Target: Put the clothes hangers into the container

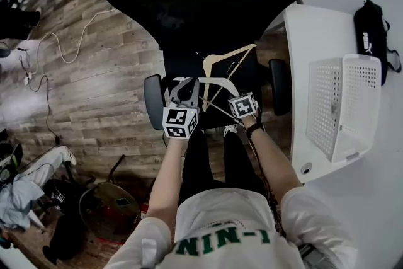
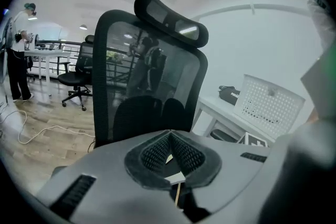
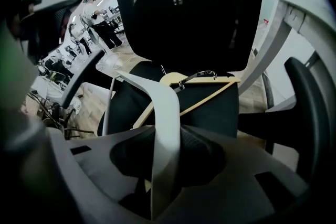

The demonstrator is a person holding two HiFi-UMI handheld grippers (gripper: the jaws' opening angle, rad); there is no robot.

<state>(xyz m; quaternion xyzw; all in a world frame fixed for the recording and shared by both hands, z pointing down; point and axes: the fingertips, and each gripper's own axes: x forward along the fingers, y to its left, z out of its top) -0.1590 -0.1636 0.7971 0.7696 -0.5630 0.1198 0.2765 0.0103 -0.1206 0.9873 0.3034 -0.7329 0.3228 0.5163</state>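
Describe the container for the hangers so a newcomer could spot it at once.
Start at the black office chair; to its right, in the head view, stands a white desk. On that desk sits the container, a white plastic basket. Its walls are full of small holes, unlike the black bag beside it.

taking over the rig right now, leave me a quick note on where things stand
Left gripper: jaws together, nothing clearly held.
Right gripper: shut on the white hanger, over the chair seat.
Wooden hanger: on the seat, untouched.
Container: on the table to the right, no hanger seen in it.
Done: none in yet. Left: both hangers.
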